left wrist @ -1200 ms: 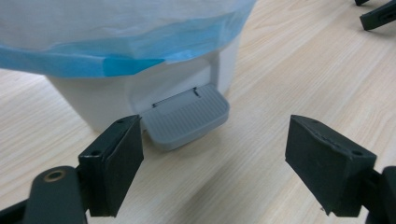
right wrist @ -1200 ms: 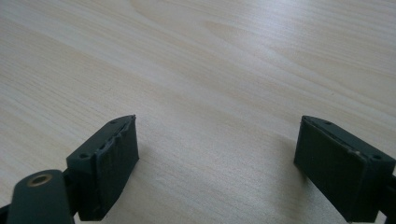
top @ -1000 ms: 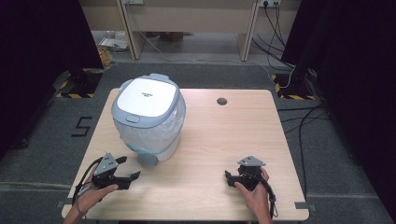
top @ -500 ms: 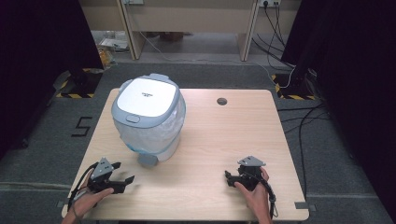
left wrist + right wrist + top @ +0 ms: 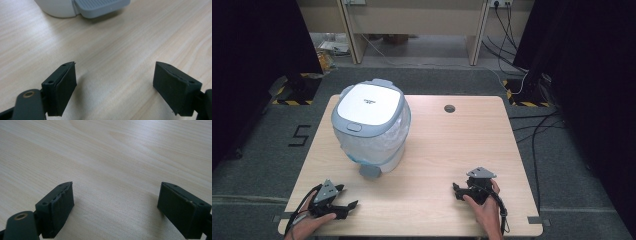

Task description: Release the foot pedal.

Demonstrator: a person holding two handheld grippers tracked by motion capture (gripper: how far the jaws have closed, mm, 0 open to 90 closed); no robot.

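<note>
A pedal bin (image 5: pixel 371 125) with a white-and-grey lid and a clear liner stands on the left half of the wooden table (image 5: pixel 447 145), its grey foot pedal (image 5: pixel 368 171) facing the near edge. My left gripper (image 5: pixel 348 204) rests low at the near left corner, jaws open and empty. In the left gripper view the left gripper (image 5: pixel 114 87) looks over bare wood, with the pedal (image 5: pixel 100 6) and the bin's base ahead. My right gripper (image 5: pixel 456 190) lies at the near right, pointing left. Bare tabletop lies between the open jaws of the right gripper (image 5: pixel 116 207).
A round cable hole (image 5: pixel 449 108) sits near the table's far edge. Grey carpet surrounds the table, with a "5" marked on the floor (image 5: pixel 300 135) at left. Cables (image 5: pixel 532 125) run along the floor at right, and desk legs stand behind.
My left hand has drawn back toward the near edge and sunk lower onto the table. The right hand and the bin have stayed put.
</note>
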